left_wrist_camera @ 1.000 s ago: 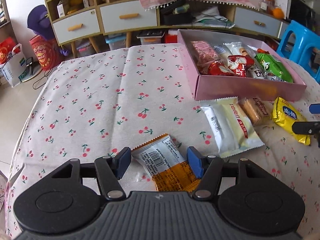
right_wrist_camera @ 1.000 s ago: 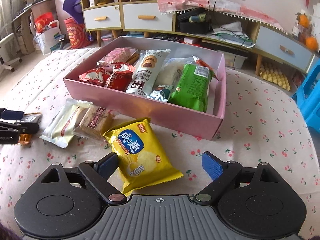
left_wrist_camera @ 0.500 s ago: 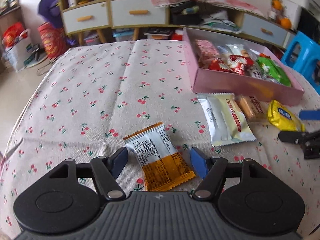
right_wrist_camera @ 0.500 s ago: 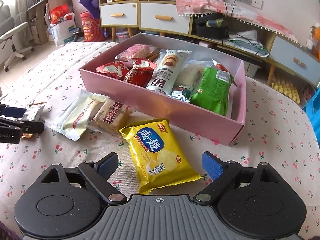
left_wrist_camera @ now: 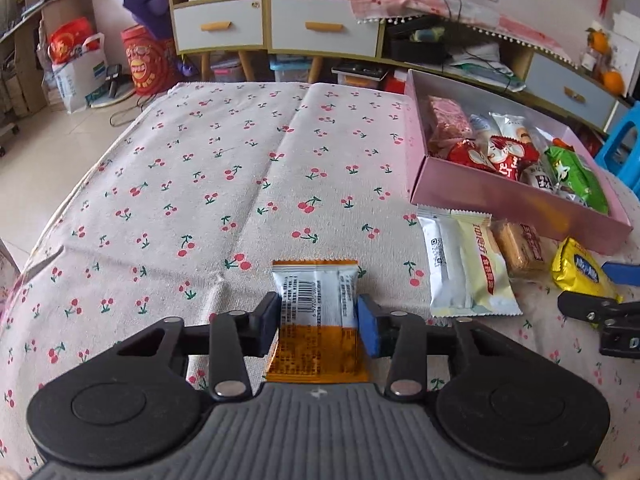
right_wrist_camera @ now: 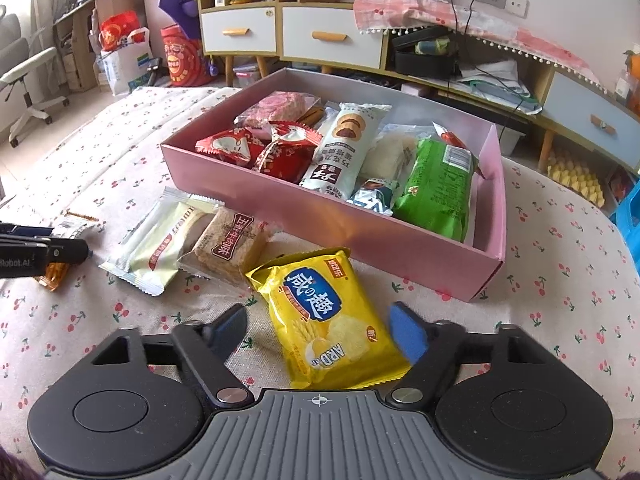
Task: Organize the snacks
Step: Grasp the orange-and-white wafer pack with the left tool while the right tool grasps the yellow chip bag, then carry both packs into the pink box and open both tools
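Observation:
My left gripper (left_wrist_camera: 318,326) is shut on an orange-and-white snack packet (left_wrist_camera: 316,312) low over the cherry-print cloth. My right gripper (right_wrist_camera: 320,330) is open, its fingers on either side of a yellow chip bag (right_wrist_camera: 326,316) that lies on the cloth. A pink box (right_wrist_camera: 360,228) beyond it holds several snacks: red packets (right_wrist_camera: 256,150), a biscuit pack (right_wrist_camera: 344,148), a green bag (right_wrist_camera: 436,188). A white-and-cream packet (right_wrist_camera: 160,244) and a brown cake packet (right_wrist_camera: 228,246) lie in front of the box. The box also shows in the left wrist view (left_wrist_camera: 500,204).
The table is covered with a cherry-print cloth (left_wrist_camera: 200,184). Cabinets with drawers (left_wrist_camera: 276,32) stand behind the table. A blue stool (left_wrist_camera: 624,148) is at the right. Bags (left_wrist_camera: 76,64) sit on the floor at the left.
My left gripper closed onto the orange-and-white packet, which turned straight between the fingers. My right gripper moved forward and narrowed around the yellow chip bag.

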